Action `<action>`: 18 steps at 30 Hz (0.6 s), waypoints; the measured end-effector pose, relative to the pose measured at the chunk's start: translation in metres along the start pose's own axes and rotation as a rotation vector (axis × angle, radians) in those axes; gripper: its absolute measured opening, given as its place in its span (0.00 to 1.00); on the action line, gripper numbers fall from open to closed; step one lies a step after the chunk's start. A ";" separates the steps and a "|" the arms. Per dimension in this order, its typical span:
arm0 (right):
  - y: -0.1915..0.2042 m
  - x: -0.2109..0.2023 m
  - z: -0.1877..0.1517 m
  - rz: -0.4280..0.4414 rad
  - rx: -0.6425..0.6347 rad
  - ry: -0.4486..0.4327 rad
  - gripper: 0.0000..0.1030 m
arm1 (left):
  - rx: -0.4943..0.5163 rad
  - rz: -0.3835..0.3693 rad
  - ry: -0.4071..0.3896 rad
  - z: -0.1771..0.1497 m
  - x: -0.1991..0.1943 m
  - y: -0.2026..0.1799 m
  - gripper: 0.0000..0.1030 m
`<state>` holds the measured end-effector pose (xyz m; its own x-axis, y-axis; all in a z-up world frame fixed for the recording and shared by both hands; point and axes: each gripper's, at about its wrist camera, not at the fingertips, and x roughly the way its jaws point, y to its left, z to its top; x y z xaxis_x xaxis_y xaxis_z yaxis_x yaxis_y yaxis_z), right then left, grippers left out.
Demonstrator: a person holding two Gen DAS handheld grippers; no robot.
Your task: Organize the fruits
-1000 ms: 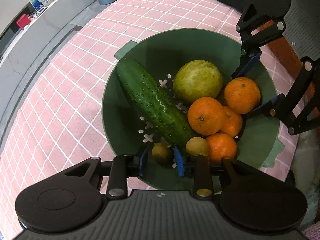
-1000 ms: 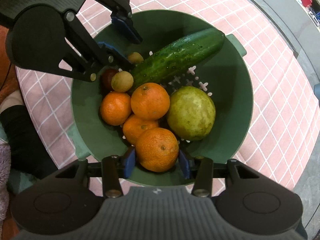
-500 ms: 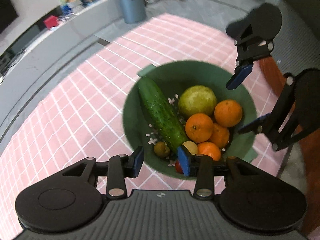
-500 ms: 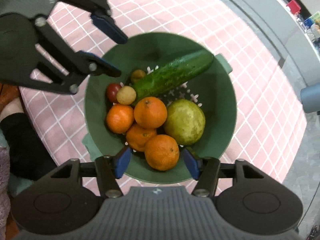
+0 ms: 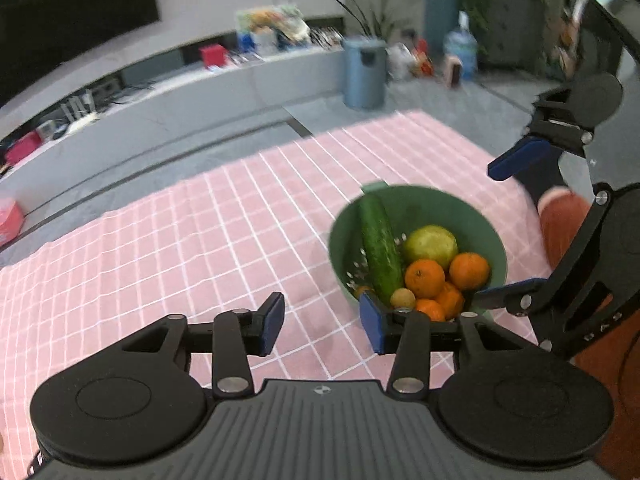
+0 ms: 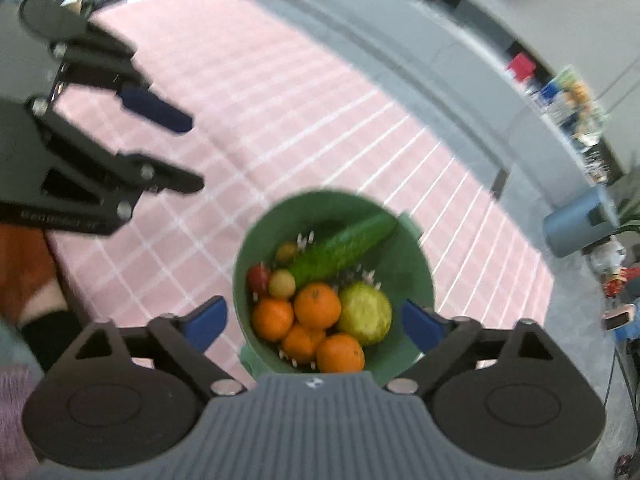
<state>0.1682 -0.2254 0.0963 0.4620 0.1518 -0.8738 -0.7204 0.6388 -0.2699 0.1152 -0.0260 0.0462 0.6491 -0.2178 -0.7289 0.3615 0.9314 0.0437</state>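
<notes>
Altogether, four oranges (image 6: 317,306), one cucumber (image 6: 342,249), one guava (image 6: 365,313).

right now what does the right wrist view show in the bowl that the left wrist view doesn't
Only the right wrist view shows the small red fruit at the bowl's edge, beside the small yellow fruit. Only the left wrist view shows the dark screen on the far wall. Both show the green bowl, the cucumber, the oranges and the big green fruit.
</notes>
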 end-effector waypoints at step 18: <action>0.089 -0.061 -0.046 -0.311 0.357 -0.518 0.96 | -0.216 0.278 -0.313 -0.069 -0.082 0.009 0.90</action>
<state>0.0520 -0.2122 0.1073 0.8700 0.2049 -0.4484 -0.3420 0.9059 -0.2497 0.0191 0.0204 0.0595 0.8840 0.0017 -0.4675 0.0193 0.9990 0.0402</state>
